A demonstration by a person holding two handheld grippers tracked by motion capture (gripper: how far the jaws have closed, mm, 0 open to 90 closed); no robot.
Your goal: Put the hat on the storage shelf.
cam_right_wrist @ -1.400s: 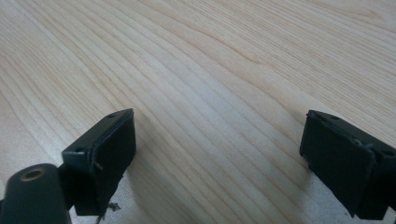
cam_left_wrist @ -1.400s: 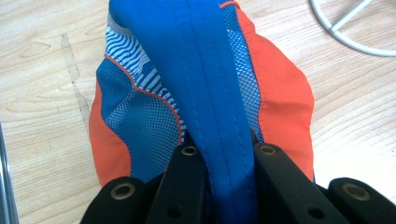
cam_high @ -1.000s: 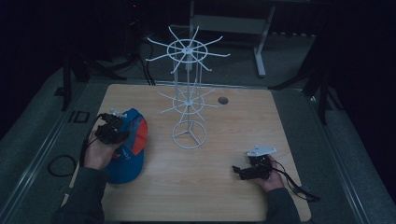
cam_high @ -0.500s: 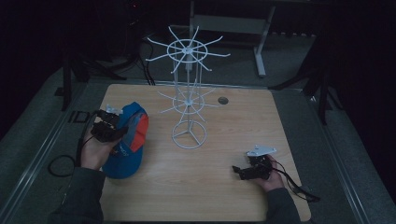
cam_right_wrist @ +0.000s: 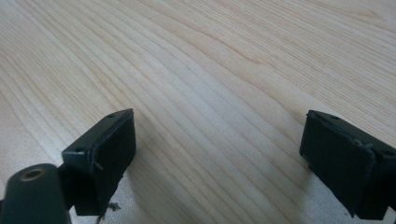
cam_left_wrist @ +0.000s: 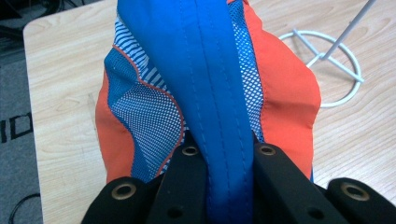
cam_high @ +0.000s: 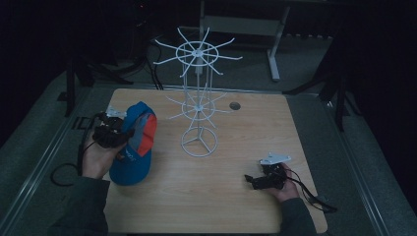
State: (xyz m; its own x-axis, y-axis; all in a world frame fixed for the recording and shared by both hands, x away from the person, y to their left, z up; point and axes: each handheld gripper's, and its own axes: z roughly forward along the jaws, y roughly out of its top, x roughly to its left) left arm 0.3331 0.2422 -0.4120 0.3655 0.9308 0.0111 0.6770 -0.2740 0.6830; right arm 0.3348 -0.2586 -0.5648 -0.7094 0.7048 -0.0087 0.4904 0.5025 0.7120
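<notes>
the left gripper is clamped on the blue, orange and mesh cap, its two black jaws pinching a stitched blue band of the fabric, as the left gripper view shows. in the high view the cap sits to the left of the white wire rack, near that rack's ring base but apart from it, over the wooden table; whether it rests on the wood or hangs just clear i cannot tell. the rack's ring base also shows past the cap in the left gripper view. the right gripper lies low to the right of the rack and nearer the person, well apart from it, its jaws spread wide with bare wood between them.
</notes>
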